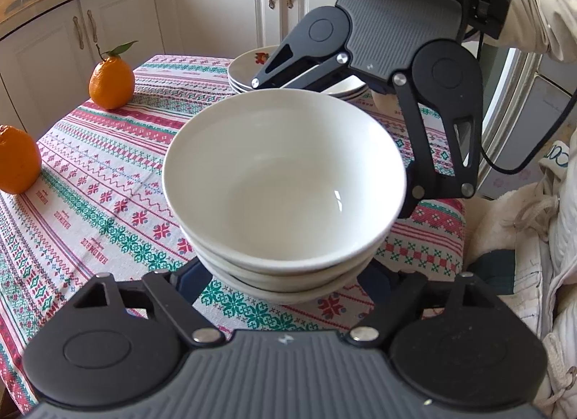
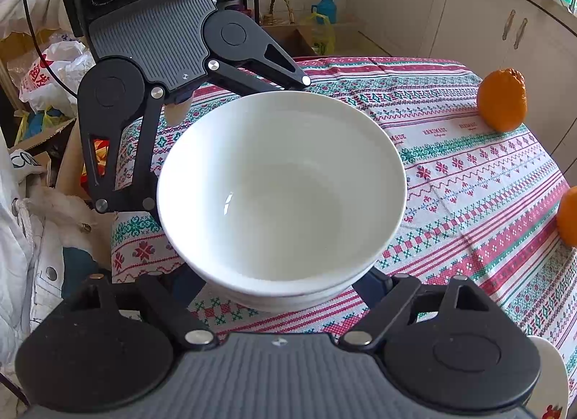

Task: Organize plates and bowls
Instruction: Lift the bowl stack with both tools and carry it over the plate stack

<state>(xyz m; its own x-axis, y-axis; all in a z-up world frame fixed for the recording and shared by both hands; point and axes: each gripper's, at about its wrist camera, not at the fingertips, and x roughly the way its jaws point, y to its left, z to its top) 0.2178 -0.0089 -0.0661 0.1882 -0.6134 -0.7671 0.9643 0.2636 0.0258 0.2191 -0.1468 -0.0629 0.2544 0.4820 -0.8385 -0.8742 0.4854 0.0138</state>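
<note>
A stack of white bowls (image 1: 285, 181) (image 2: 281, 184) stands in the middle of the table with the patterned cloth (image 1: 90, 184). My left gripper (image 1: 285, 274) reaches in from the near side in the left wrist view. Its blue pads (image 1: 193, 274) lie against both sides of the lowest bowl. My right gripper (image 2: 279, 282) holds the same stack from the opposite side, with its pads (image 2: 373, 280) against the bottom bowl. Each gripper's fingertips are hidden under the bowls. A stack of plates (image 1: 245, 69) with a red flower print sits behind the bowls.
Two oranges (image 1: 111, 82) (image 1: 18, 163) lie on the cloth left of the bowls. White kitchen cabinets (image 1: 216, 4) run behind the table. A person's pale sleeve (image 1: 533, 4) and jacket are at the right. Bags and boxes (image 2: 50, 73) clutter the floor beyond the table edge.
</note>
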